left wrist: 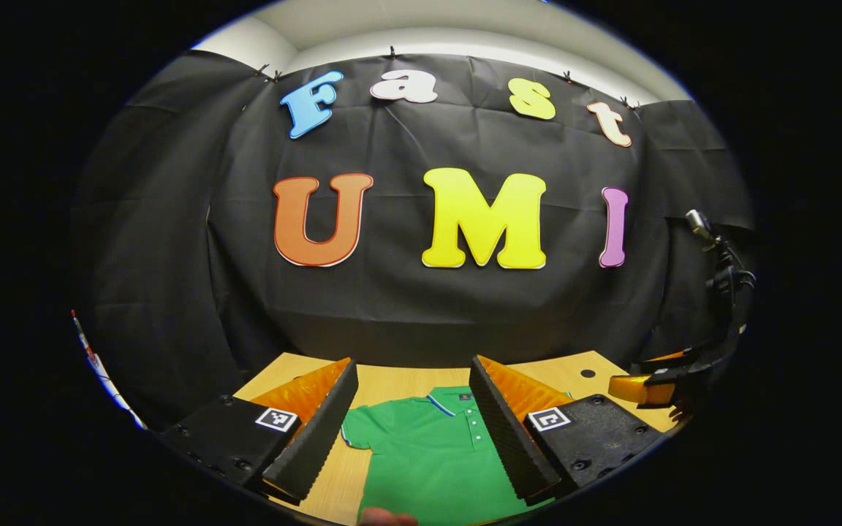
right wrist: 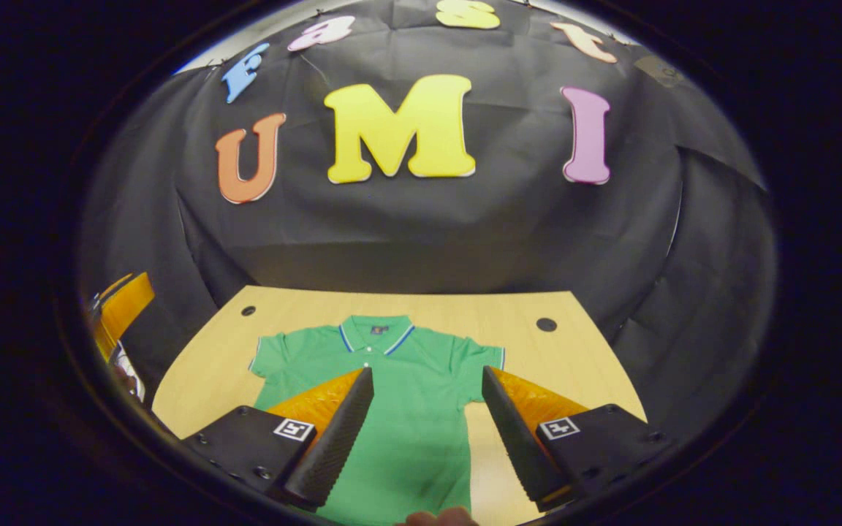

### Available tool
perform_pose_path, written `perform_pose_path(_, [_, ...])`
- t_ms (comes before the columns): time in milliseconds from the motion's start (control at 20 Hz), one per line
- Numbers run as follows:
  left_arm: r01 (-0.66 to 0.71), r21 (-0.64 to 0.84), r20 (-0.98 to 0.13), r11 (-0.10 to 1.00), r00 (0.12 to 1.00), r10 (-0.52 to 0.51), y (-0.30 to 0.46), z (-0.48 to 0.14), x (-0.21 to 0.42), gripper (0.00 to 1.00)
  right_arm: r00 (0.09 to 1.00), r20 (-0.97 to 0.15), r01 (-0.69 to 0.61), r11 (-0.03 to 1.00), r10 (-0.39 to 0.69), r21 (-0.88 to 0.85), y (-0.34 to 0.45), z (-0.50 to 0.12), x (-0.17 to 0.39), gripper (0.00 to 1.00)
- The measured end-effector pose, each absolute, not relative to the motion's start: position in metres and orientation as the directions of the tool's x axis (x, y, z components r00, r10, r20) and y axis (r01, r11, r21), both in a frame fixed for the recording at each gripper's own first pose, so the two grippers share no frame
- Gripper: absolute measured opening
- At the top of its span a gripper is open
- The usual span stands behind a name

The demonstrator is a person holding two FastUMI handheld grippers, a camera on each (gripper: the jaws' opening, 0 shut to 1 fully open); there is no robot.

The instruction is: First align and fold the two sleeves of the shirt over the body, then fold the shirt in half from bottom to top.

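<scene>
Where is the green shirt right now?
The green shirt lies flat on the wooden table, collar toward the booth's black wall, sleeves spread out. In the right gripper view it sits just beyond the open right gripper.

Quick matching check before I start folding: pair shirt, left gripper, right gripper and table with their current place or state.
Things:
1. shirt
2. left gripper
3. right gripper
4. table

States:
A. light wood, with a round hole near each far corner
B. open, above the shirt's collar and its sleeve on the view's left
C. lying flat, both sleeves spread out, unfolded
D. open, above the shirt's body and the sleeve on the view's right

Pairs: 1-C, 2-B, 3-D, 4-A
</scene>
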State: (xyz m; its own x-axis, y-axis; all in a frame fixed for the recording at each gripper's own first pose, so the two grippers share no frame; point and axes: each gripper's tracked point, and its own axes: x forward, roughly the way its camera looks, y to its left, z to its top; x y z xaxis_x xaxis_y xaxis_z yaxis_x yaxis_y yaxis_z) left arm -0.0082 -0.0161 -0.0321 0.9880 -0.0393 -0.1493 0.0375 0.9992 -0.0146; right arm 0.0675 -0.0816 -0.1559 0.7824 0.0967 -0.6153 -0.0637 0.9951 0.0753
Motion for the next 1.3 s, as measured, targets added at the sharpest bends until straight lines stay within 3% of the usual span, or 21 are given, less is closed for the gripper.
perform_pose_path(300, [0.050, -0.013, -0.163, 0.999, 0.985, -0.051, -0.019, -0.035, -0.009, 0.98, 0.557, -0.824, 0.018, 0.991, 0.101, 0.133, -0.112, -0.216, 0.118, 0.96])
perform_pose_path(800, [-0.072, 0.003, -0.269, 0.997, 0.961, 0.070, 0.000, -0.053, -0.027, 0.99, 0.219, -0.974, 0.177, 0.979, 0.061, 0.101, -0.161, -0.354, 0.204, 0.97])
perform_pose_path(1200, [-0.129, 0.029, -0.326, 0.991, 0.936, 0.131, 0.012, -0.060, -0.035, 0.99, 0.056, -0.998, 0.226, 0.973, 0.030, 0.042, -0.168, -0.403, 0.197, 0.96])
perform_pose_path(1300, [-0.143, 0.036, -0.340, 0.989, 0.929, 0.146, 0.016, -0.062, -0.039, 0.99, 0.066, -0.998, 0.224, 0.974, 0.015, 0.030, -0.167, -0.406, 0.201, 0.93])
